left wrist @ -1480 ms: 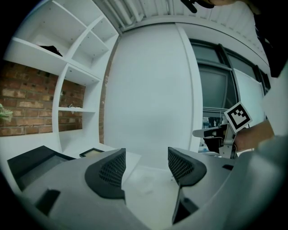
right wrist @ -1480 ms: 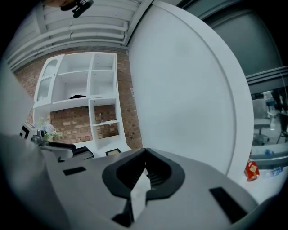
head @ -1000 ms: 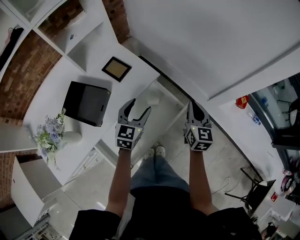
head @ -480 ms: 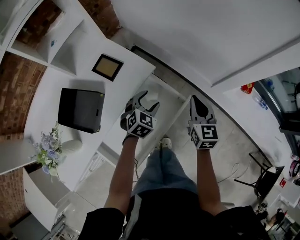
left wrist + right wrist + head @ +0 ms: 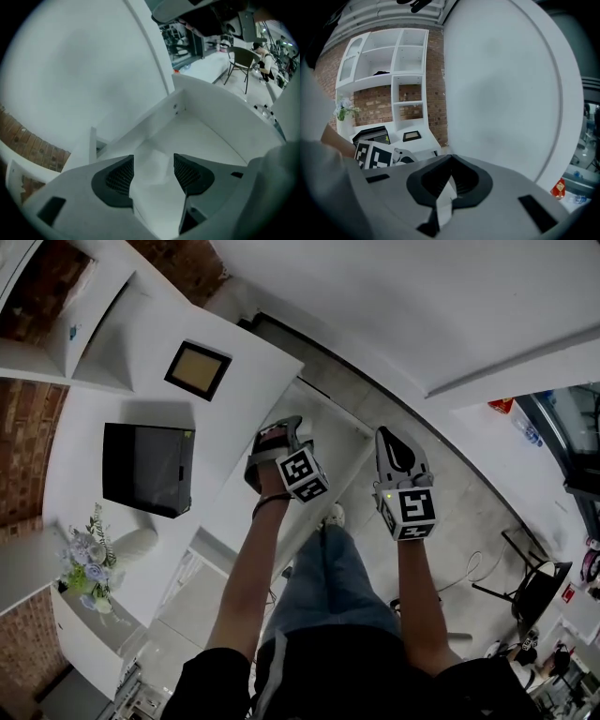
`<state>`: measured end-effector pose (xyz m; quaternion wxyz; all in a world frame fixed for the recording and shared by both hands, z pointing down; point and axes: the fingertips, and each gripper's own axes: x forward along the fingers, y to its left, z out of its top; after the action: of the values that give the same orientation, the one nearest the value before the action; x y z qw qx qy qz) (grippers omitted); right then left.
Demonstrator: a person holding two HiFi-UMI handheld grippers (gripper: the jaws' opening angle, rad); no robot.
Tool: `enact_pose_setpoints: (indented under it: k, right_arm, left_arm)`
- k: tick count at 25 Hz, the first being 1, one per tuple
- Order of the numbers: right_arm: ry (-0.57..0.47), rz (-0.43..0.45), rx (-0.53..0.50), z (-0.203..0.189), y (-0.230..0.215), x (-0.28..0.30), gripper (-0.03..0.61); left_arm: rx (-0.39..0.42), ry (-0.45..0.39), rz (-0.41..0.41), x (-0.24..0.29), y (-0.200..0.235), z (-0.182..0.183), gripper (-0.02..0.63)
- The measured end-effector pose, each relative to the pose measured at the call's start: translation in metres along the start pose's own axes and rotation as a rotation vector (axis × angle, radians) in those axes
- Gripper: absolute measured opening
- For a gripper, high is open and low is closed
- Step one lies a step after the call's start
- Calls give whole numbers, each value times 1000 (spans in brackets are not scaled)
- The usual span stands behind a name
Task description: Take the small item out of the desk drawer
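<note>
The white desk drawer stands pulled out in the head view. My left gripper dips into it, open. In the left gripper view a small pale item lies on the drawer floor, seen in the gap of my left gripper, with neither pad closed on it. In the head view the item is hidden under that gripper. My right gripper hovers shut over the drawer's right side, holding nothing; its closed jaws point toward the wall.
On the white desk stand a black box, a framed picture and a flower vase. White shelves line the brick wall. A chair stands at the right; my legs are below the drawer.
My left gripper has turned and dropped forward into the drawer, still open. The right gripper has stayed nearly still and shut. The head view has tilted a little.
</note>
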<state>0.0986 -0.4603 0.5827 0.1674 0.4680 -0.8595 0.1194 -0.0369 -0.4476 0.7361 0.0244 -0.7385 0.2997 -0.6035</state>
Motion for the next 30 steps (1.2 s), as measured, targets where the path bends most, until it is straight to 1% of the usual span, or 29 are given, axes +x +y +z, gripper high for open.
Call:
enact_pose_setpoints:
  k: [3,6,9,13,16,18,24,30]
  right_arm:
    - [11,2,2,-4,-1,4,-2]
    - [25,1,6,-11,-3,5,-2]
    - [32,1,11,-16,-2,7,-2]
    - [36,4,21,-20,0,9,-2]
    - [40,2,26,-20,0,9,-2]
    - [38,-1,21,-21,-1,9,-2]
    - [43,-5,15,-21,-1,7,-2]
    - [43,-14,13,-21,-1,1,-2]
  left_arm:
    - [28,49,-24,19,-7,-4,262]
    - [34,91,-28,32,-9,-10,259]
    - [43,121,-27,40,-7,-15,255]
    - [78,148,-61,50,-13,-22,249]
    - [104,150,-58,54,-14,-23,230]
    - [116,148,-48,54,-12,-22,181]
    - [126,145,-59,54,-12,-21,163]
    - [118,113,-62,48,-14,-14,156]
